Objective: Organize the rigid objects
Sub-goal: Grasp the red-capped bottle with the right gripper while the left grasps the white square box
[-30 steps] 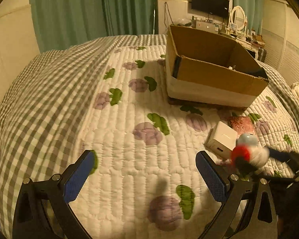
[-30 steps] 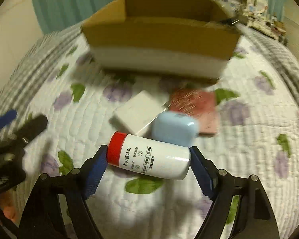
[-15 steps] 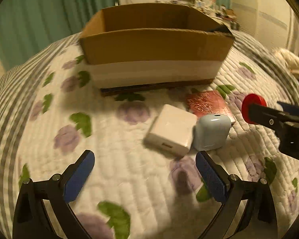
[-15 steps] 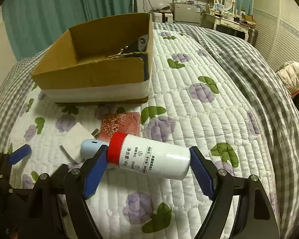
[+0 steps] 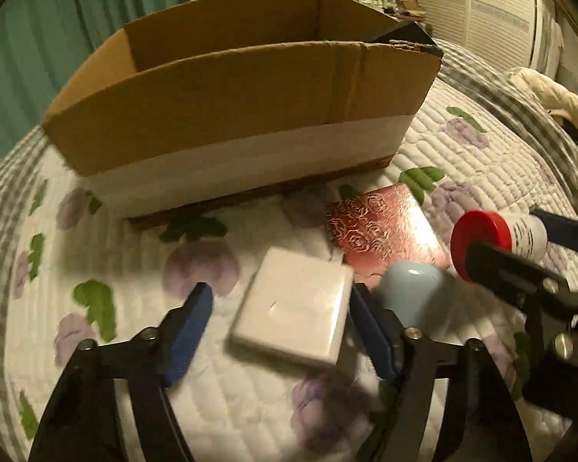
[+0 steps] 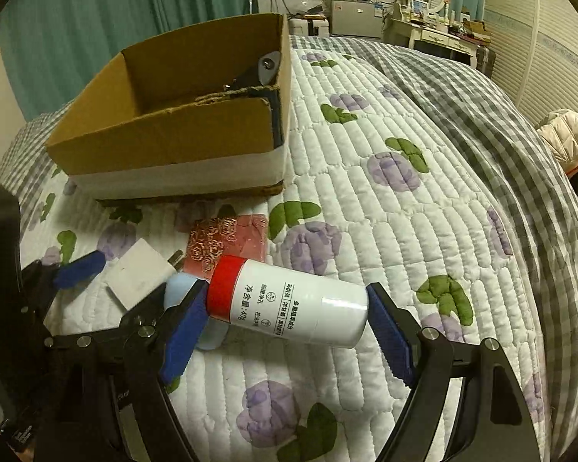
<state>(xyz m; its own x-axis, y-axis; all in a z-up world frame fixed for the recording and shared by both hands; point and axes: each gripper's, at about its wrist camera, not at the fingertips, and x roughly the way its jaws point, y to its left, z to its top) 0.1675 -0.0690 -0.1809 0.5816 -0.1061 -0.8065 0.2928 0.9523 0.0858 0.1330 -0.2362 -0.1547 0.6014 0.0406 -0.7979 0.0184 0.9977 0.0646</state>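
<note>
Left tongs [image 5: 281, 315] moved in, closing around white charger [image 5: 293, 321]; bottle [image 6: 289, 302] label: 40g.

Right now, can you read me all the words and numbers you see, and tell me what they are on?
"净含量:40g": on the white plastic bottle with the red cap, held by the right gripper.
The bottle's other small printed lines: too small to read for sure.
White square charger, pink rose-patterned card, brown cardboard box: no readable text.

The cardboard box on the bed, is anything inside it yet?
In the cardboard box, a dark tool with a grey tip leans in the far corner. The near wall hides most of the floor.
</note>
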